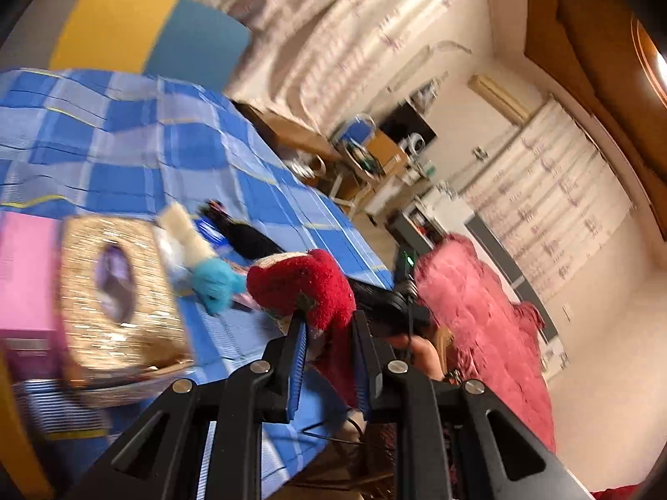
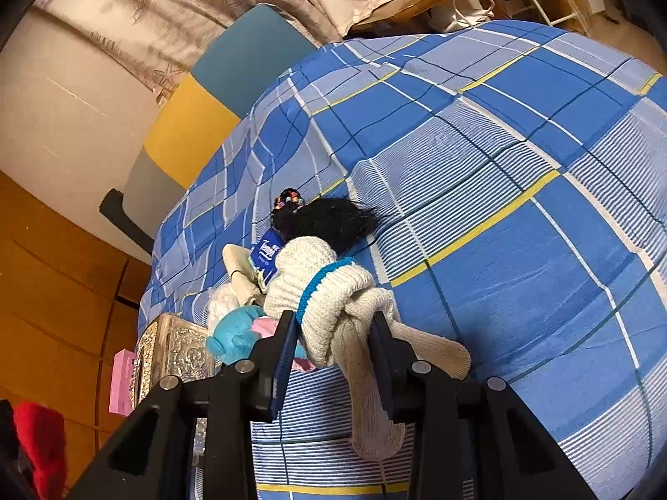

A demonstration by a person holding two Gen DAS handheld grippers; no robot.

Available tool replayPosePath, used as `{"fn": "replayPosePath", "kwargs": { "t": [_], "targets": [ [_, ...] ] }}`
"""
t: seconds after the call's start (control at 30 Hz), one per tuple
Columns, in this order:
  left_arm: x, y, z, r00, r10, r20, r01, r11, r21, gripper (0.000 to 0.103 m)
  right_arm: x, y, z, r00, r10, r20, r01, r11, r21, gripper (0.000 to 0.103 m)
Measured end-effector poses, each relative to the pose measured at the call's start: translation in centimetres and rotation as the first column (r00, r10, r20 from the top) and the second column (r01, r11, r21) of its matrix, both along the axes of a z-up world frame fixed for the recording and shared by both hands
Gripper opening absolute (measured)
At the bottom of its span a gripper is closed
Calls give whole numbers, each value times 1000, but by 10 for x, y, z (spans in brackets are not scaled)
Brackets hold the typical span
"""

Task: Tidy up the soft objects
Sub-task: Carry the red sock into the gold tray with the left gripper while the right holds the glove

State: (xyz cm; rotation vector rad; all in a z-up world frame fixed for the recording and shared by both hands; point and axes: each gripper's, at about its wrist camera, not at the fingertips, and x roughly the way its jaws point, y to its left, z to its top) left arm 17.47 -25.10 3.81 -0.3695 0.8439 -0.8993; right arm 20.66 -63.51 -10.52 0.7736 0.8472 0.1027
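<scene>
My left gripper (image 1: 329, 325) is shut on a red fuzzy cloth (image 1: 308, 283), held above the blue checked bed cover (image 1: 125, 141). My right gripper (image 2: 333, 325) is shut on a cream knitted piece with a blue stripe (image 2: 329, 291), lifted a little over the bed cover (image 2: 500, 166). On the bed beyond it lie a light blue plush toy (image 2: 233, 333), a black wig-like hair piece (image 2: 329, 218) and a blue tissue pack (image 2: 267, 252). The plush toy (image 1: 214, 281) and black hair (image 1: 250, 241) also show in the left wrist view.
A shiny gold tissue box (image 1: 121, 287) and a pink box (image 1: 25, 279) sit at the bed's edge; they also show in the right wrist view, tissue box (image 2: 175, 354). A pink-red quilt (image 1: 479, 325) lies beside the bed. A yellow and blue headboard (image 2: 208, 112) stands behind.
</scene>
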Motion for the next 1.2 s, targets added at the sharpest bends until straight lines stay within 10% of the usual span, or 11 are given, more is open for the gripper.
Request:
{"fn": "replayPosePath", "kwargs": {
  "t": [0.2, 0.53, 1.2],
  "targets": [
    [18, 86, 5, 985, 170, 15, -171, 985, 7, 19, -3, 10, 8, 998, 40, 47, -37, 998, -57, 35],
    [68, 215, -43, 903, 430, 4, -423, 887, 187, 19, -33, 42, 24, 987, 44, 152, -43, 999, -8, 35],
    [153, 250, -148, 889, 455, -49, -358, 758, 544, 27, -91, 167, 119, 926, 227, 301, -252, 967, 46, 35]
  ]
}}
